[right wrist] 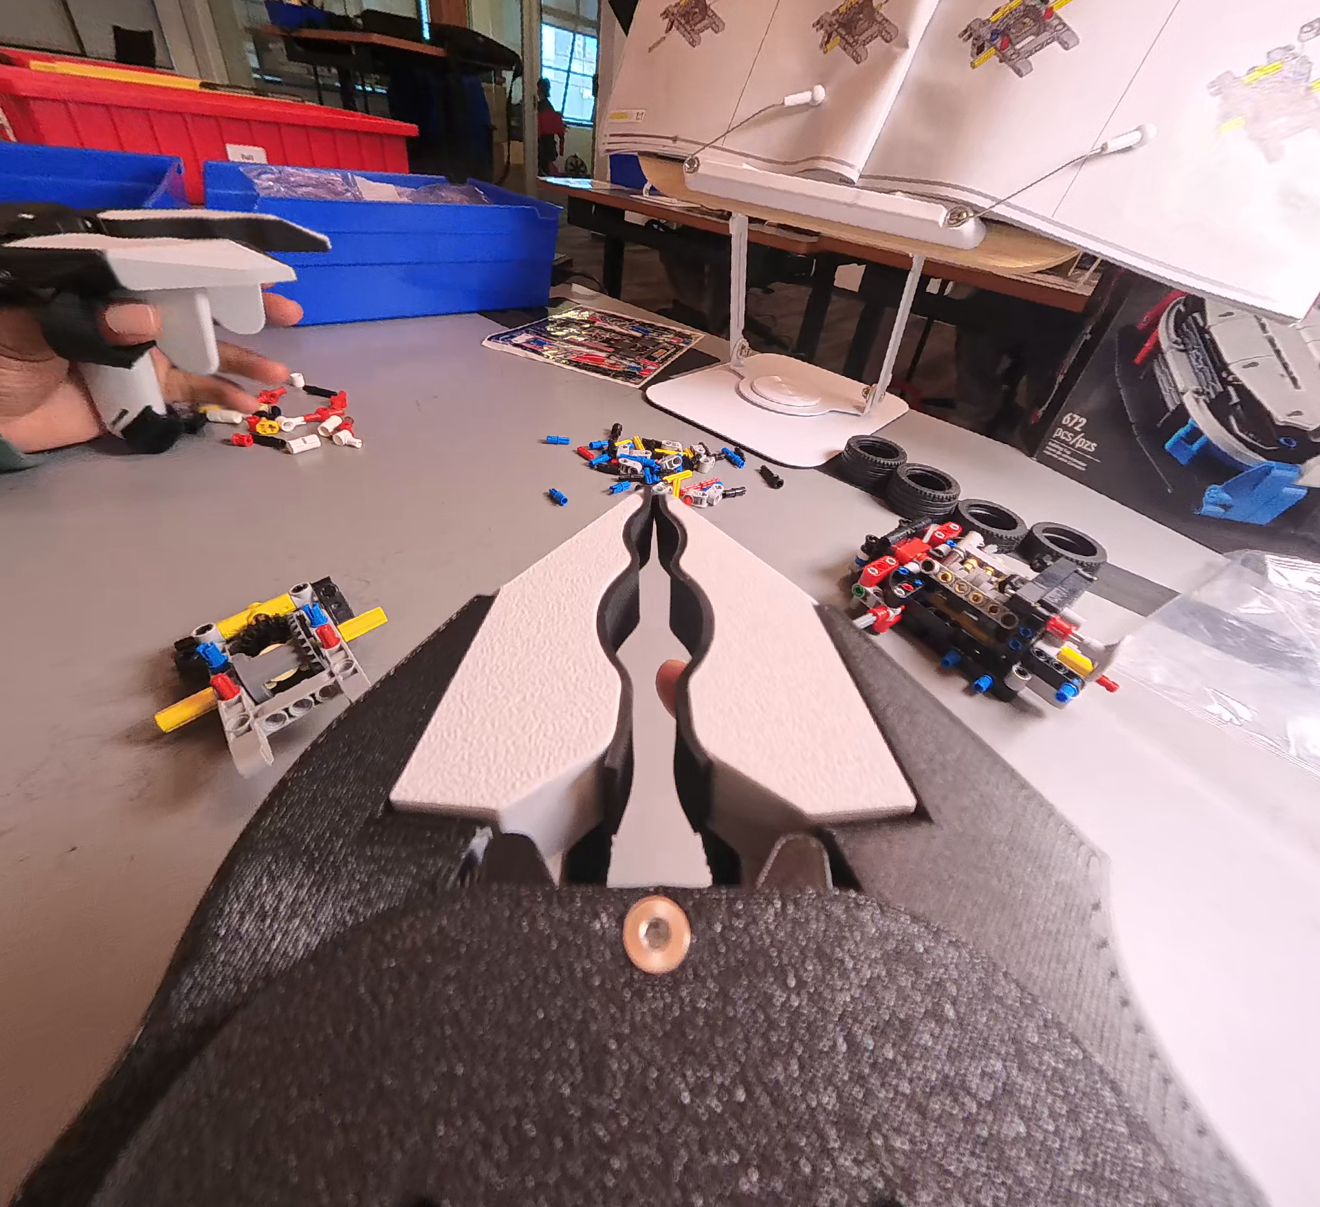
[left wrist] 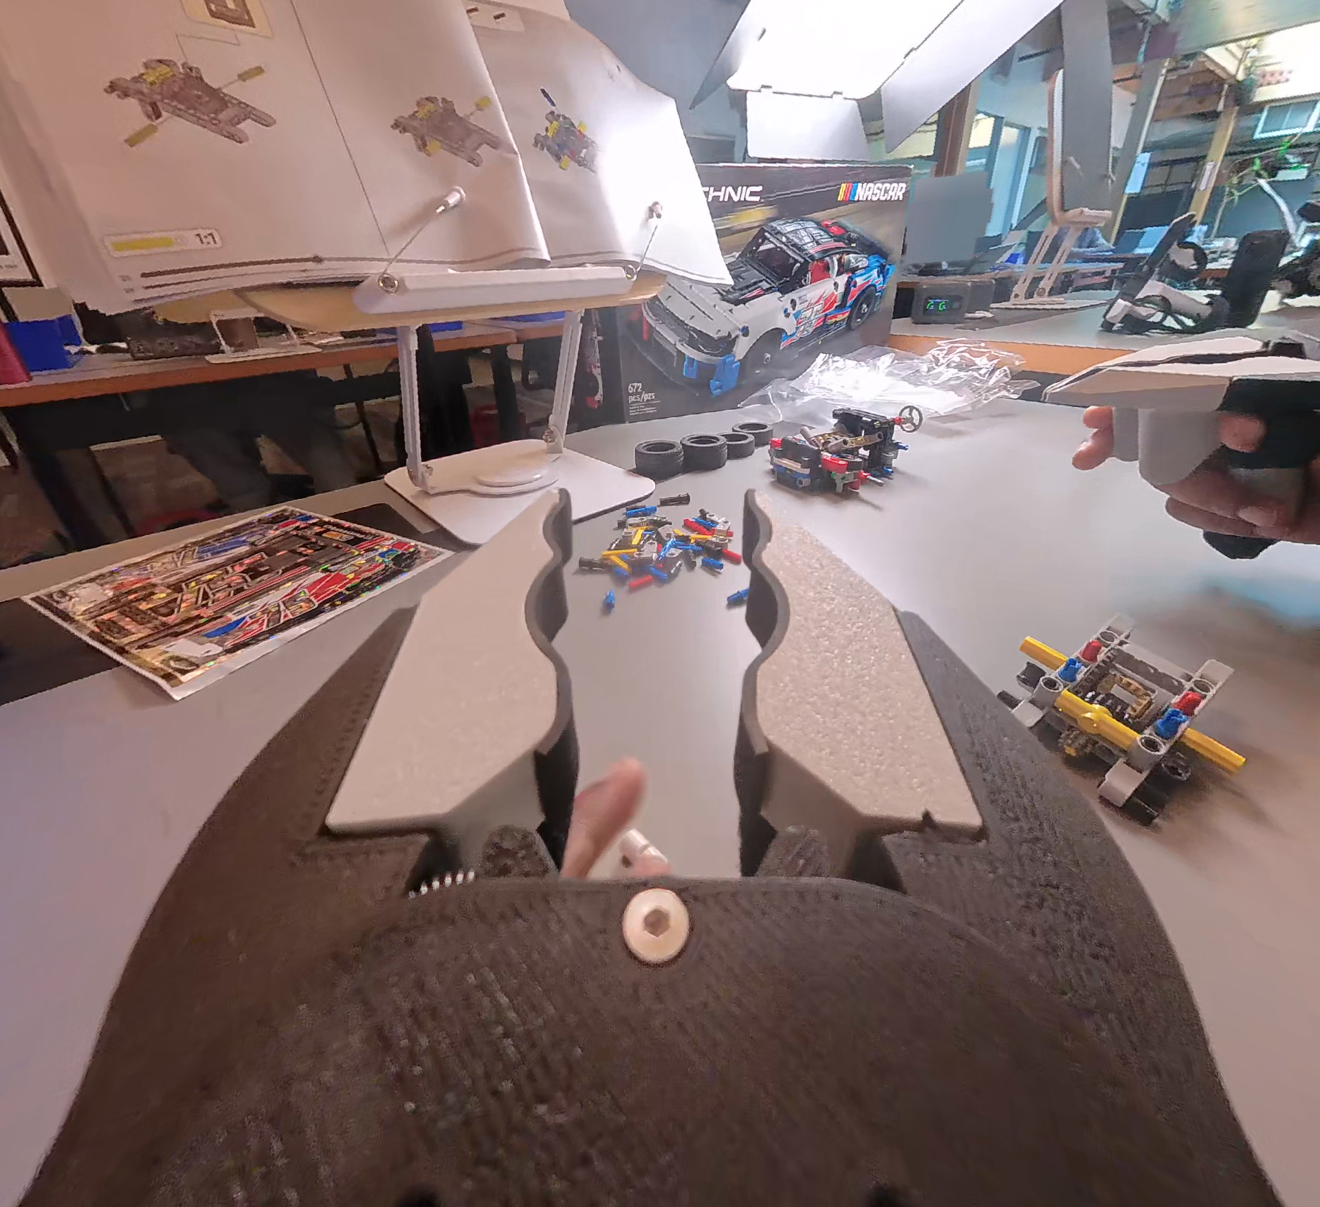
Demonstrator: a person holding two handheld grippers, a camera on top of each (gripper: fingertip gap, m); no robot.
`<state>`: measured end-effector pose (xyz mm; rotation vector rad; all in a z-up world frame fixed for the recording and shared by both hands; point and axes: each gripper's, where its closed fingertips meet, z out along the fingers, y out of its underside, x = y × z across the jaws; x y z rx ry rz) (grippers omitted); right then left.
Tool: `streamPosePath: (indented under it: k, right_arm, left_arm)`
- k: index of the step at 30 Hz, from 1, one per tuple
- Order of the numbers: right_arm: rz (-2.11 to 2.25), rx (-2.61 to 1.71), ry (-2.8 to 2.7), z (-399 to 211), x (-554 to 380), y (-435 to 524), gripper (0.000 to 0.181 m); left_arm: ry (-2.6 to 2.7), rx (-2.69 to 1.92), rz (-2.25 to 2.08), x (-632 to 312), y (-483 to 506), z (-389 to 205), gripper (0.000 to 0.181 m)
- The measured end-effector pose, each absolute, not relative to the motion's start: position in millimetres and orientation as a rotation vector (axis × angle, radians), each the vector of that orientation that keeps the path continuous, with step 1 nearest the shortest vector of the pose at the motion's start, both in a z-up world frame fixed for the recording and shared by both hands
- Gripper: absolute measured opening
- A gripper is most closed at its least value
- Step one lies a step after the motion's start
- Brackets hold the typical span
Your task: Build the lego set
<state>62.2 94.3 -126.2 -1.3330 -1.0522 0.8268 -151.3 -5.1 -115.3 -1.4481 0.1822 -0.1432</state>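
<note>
My left gripper [left wrist: 653,516] jaws wide, bare table btwn it & pin pile [left wrist: 661,544]. My right gripper [right wrist: 653,501] jaws nearly closed, empty, tips at pile edge. Only right view shows blue bins [right wrist: 400,244] beyond pile.

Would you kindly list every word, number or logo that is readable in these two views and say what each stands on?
I do not quote writing; here is what bears it.
Set box: logos along the top, a count at lower left.
Instruction booklet: step numbers on the open pages.
Sticker sheet: print too small to read.
Red bin: white label, too small to read.
</note>
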Motion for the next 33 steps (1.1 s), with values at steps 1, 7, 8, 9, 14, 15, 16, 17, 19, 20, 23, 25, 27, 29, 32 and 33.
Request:
streamPosePath:
  k: [1, 7, 8, 9, 14, 15, 16, 17, 19, 20, 23, 25, 27, 29, 32, 33]
  right_arm:
    - [0.829, -1.337, -1.056, -127, 62, 94, 0.0]
    - [0.847, -1.346, -1.092, -131, 60, 91, 0.0]
    - [0.861, -1.35, -1.114, -133, 58, 88, 0.001]
    - [0.88, -1.352, -1.14, -136, 56, 84, 0.002]
    - [0.983, -1.301, -1.484, -160, 47, 31, 0.011]
    - [0.978, -1.287, -1.575, -168, 47, 19, 0.017]
    - [0.961, -1.274, -1.654, -176, 47, 9, 0.024]
    - [0.937, -1.264, -1.722, -185, 47, 2, 0.032]
    - [0.886, -1.253, -1.809, -197, 46, -7, 0.044]
    - [0.865, -1.255, -1.834, -202, 46, -9, 0.046]
    - [0.842, -1.272, -1.862, -207, 46, -9, 0.053]
    - [0.842, -1.286, -1.861, -208, 46, -8, 0.055]
    - [0.83, -1.294, -1.867, -210, 45, -7, 0.057]
    - [0.813, -1.3, -1.892, -214, 44, -9, 0.058]
    - [0.8, -1.297, -1.913, -217, 41, -11, 0.057]
    - [0.8, -1.296, -1.913, -217, 40, -12, 0.056]
  left_arm:
    - [0.186, -1.445, -0.153, -150, -5, -115, 0.05]
    - [0.252, -1.458, -0.207, -136, -4, -117, 0.074]
    - [0.285, -1.468, -0.237, -129, -6, -119, 0.067]
    - [0.32, -1.48, -0.27, -122, -8, -121, 0.061]
    - [0.485, -1.583, -0.379, -87, -15, -138, 0.052]
    - [0.519, -1.599, -0.386, -81, -16, -141, 0.053]
    - [0.555, -1.608, -0.388, -75, -18, -143, 0.053]
    - [0.59, -1.615, -0.39, -69, -20, -146, 0.053]
    - [0.643, -1.636, -0.395, -59, -22, -151, 0.054]
    - [0.664, -1.645, -0.4, -56, -23, -153, 0.054]
    - [0.701, -1.663, -0.409, -49, -25, -157, 0.054]
    - [0.709, -1.669, -0.41, -47, -25, -159, 0.054]
    - [0.707, -1.673, -0.412, -47, -25, -159, 0.054]
    - [0.703, -1.675, -0.416, -48, -25, -159, 0.054]
    - [0.705, -1.678, -0.419, -47, -25, -159, 0.054]
    - [0.707, -1.678, -0.419, -47, -25, -160, 0.054]
